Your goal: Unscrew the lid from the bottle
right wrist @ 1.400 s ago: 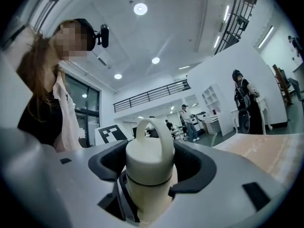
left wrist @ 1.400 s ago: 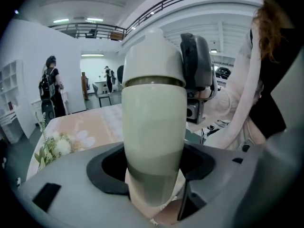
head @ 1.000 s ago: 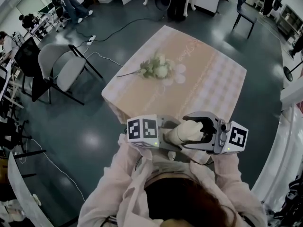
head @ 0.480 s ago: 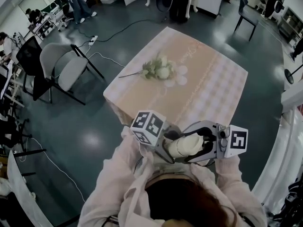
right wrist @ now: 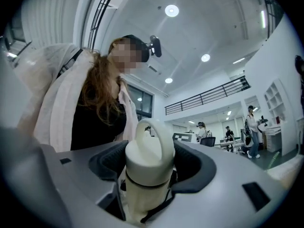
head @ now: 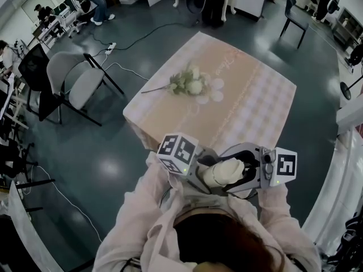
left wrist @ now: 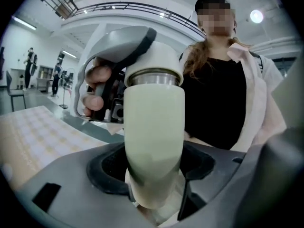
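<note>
A cream bottle [head: 224, 173] hangs in the air close to the person's chest, between both grippers. My left gripper [head: 205, 176] is shut on the bottle's lower body [left wrist: 154, 122], whose rounded base sits between the jaws [left wrist: 154, 179]. The white lid [left wrist: 154, 63] sits above a metal ring at the far end. My right gripper [head: 243, 166] is shut on that lid end; in the right gripper view the lid [right wrist: 148, 158] with its loop handle stands between the dark pads [right wrist: 192, 167]. A hand's fingers [left wrist: 95, 87] hold the right gripper's trigger.
A table with a pale patterned cloth [head: 255, 101] stands ahead, with a bunch of white flowers [head: 190, 83] on it. A grey folding chair [head: 74, 84] stands to the left, and cables [head: 130, 38] run over the dark floor. Several people stand far off.
The left gripper has turned, its marker cube tipping and shifting a little right toward the bottle. The right gripper shifted slightly. The bottle stays gripped between both.
</note>
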